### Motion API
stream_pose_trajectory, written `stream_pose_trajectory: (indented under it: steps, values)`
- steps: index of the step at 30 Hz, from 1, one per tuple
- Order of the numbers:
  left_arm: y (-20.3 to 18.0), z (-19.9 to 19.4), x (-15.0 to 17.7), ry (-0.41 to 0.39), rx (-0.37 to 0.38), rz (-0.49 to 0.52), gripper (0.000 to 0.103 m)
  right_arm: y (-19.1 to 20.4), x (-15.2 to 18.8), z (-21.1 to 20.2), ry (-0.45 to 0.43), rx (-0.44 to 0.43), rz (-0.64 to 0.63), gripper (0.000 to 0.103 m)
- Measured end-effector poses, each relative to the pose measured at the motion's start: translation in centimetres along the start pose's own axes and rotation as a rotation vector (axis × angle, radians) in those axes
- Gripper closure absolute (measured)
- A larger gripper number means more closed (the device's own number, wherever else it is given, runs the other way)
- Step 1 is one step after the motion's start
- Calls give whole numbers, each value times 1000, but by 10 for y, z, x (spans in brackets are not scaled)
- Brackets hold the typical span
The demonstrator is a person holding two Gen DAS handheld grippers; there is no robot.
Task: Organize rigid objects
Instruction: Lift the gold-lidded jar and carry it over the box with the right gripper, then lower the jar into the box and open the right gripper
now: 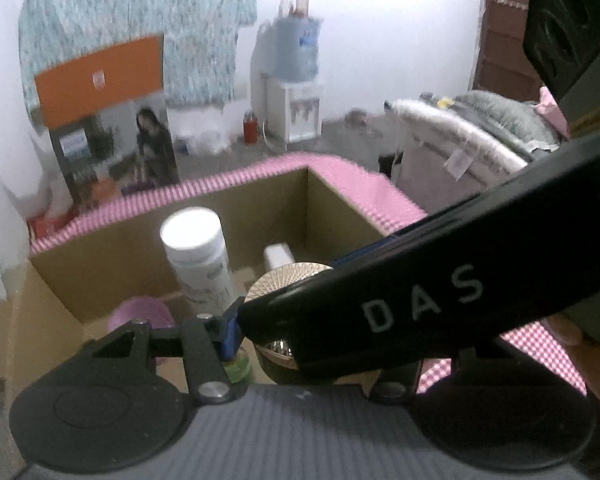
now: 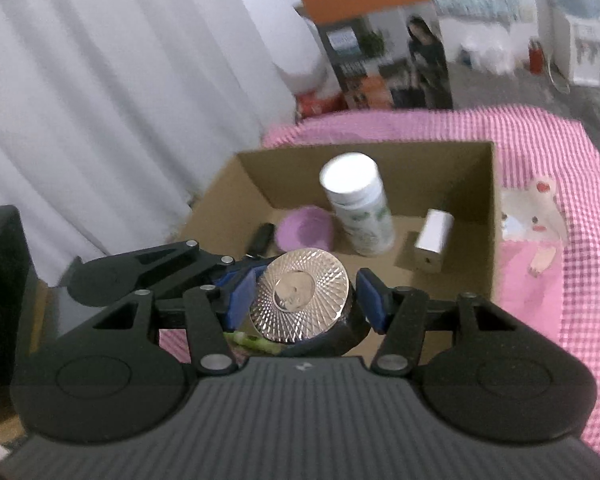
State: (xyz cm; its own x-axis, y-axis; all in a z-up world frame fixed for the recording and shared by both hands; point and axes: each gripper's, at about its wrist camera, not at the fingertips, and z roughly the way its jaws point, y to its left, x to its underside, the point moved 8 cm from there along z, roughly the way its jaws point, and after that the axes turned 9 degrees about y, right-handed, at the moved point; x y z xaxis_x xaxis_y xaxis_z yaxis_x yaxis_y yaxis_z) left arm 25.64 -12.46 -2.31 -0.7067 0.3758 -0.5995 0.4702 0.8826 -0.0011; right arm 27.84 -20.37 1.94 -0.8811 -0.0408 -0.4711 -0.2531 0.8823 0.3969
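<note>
A dark round jar with a shiny faceted lid [image 2: 300, 300] hangs over the near edge of an open cardboard box [image 2: 484, 216]. My right gripper [image 2: 304, 304] is shut on it, a blue pad on each side. My left gripper [image 1: 300, 344] comes in from the left. Its near pad [image 1: 228, 332] lies against the jar [image 1: 276, 356], and its other finger is hidden behind the right gripper's black body [image 1: 420, 292]. Inside the box stand a white bottle [image 2: 356, 204], a purple lid [image 2: 304, 228], a small white block [image 2: 432, 240] and a black item [image 2: 262, 236]. Something green [image 2: 256, 342] shows under the jar.
The box sits on a pink checked cloth [image 2: 540, 152]. A white curtain [image 2: 100, 100] hangs at the left, with a printed carton [image 2: 380, 40] behind the box. A water dispenser [image 1: 296, 92] and a pile of bedding [image 1: 480, 128] stand farther off.
</note>
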Motion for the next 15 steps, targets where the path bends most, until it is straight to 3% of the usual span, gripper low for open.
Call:
stream_pose_trajectory:
  steps: [6,15]
  values:
    - [11,34,1,82,50,-57,44,-16,-5,29,92,30,1,49]
    - [19,44,-5,98,64,-116,44,-24,-13,42,101,46,-12,50]
